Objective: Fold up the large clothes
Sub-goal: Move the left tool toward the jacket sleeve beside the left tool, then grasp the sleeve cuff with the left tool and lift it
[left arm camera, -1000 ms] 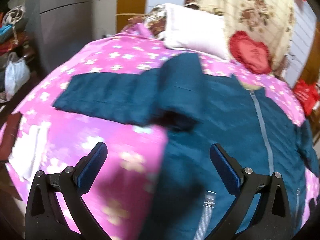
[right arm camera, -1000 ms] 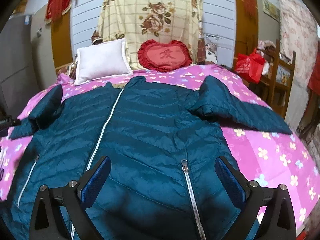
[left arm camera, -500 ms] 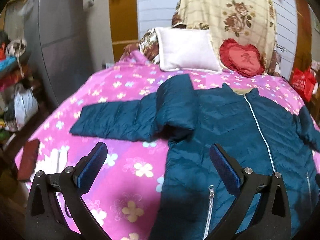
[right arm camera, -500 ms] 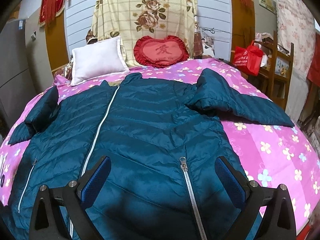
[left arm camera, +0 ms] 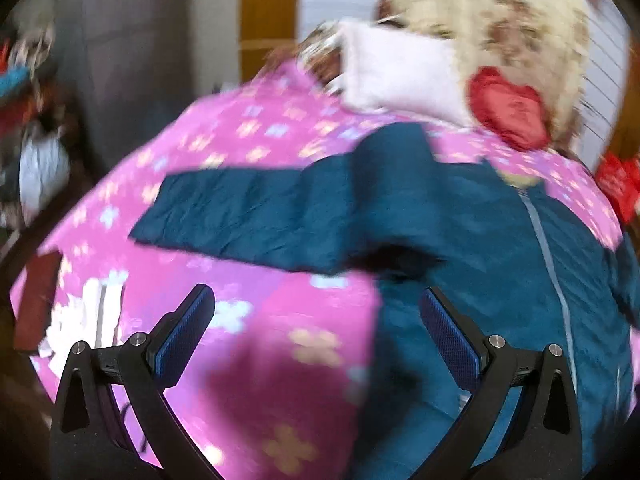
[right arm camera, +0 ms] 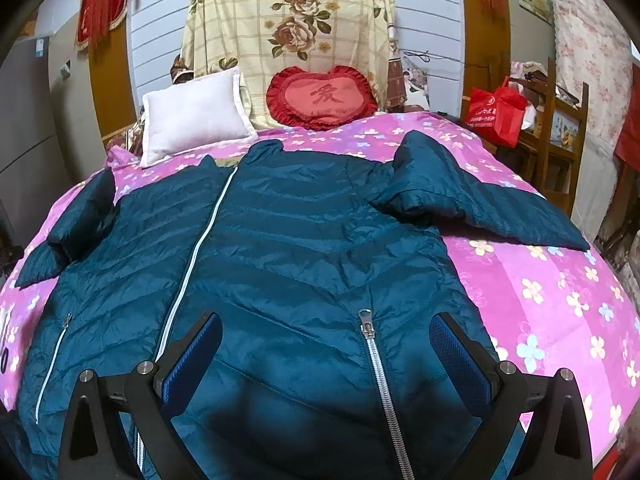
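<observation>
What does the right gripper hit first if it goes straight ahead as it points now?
Most likely the teal jacket: the open right gripper points at its lower front panel near the pocket zipper. Depth is unclear.

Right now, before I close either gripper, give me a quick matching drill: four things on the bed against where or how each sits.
Things:
1. jacket
2. white pillow
3. red heart cushion
4. right gripper

States:
A. propped against the floral cloth
B. open, over the jacket's hem
C. spread flat, zipped, sleeves out
D. left of the heart cushion at the bed's head

Pairs: 1-C, 2-D, 3-A, 4-B
</observation>
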`<state>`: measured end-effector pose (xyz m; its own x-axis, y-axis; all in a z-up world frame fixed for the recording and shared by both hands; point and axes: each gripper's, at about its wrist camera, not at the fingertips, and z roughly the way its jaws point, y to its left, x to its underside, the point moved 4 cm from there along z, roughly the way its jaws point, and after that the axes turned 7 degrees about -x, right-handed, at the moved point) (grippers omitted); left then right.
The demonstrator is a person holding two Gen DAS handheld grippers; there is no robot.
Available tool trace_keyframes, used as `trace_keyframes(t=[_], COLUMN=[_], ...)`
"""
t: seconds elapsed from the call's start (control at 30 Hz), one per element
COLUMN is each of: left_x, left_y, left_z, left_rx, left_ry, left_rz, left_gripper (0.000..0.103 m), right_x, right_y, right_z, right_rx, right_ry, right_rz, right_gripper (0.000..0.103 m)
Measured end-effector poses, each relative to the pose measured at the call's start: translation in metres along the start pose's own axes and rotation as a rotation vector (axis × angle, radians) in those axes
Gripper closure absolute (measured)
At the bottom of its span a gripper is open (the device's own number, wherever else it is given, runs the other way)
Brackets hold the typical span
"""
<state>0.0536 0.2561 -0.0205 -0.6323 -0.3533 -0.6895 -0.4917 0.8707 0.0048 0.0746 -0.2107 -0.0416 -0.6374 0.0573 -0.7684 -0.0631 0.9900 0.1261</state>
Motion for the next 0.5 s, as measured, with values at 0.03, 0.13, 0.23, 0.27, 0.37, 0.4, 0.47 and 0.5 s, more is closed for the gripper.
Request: trace_keyframes(t=[0.03,0.13,0.23,0.27,0.37,0.4,0.47,0.5], left_x=[-0.005,-0.024,-0.042,-0.047,-0.055,-0.055,-0.054,-0.053], left_y=[0.013,0.055,0.090,0.101,0.130,0.139,0.147,0.149], left_z=[0.013,0.054,0.084,0.093,0.127,0.140,0.152,0.160], left_rx=[-0.017,-0.119,-0.243,-0.266,-0.257,-0.243,-0.225,-0.202], left_ry=[0.026,0.079,0.076,0.078,0.155,0.190,0.217,0.242], left_rz=[-0.026,-0.066,-0.030,-0.026,-0.055,-0.082,-0.115,-0.130], left_gripper=[0.000,0.000,0.000,0.000,0.000,0.000,0.000,0.000], right_x=[0.000,0.000,0.001,0.001,0.001,0.001,0.001,0.001], right_y=[0.001,0.005,0.009,0.010,0.013,0.013,0.015,0.016], right_z=[0.000,0.003,0.008,0.009,0.011,0.011,0.013,0.014], right_rx=[-0.004,-0.008,-0.014,-0.015,-0.016,-0.017,-0.022,-0.023], right_ry=[-0.001,0.005,0.021,0.026,0.029,0.029,0.032,0.036], right_rz=[-0.002,-0.011,-0.019,-0.024,-0.037,-0.039,-0.040,-0.042], right_gripper=[0.000,0.000,0.000,0.000,0.000,0.000,0.000,0.000])
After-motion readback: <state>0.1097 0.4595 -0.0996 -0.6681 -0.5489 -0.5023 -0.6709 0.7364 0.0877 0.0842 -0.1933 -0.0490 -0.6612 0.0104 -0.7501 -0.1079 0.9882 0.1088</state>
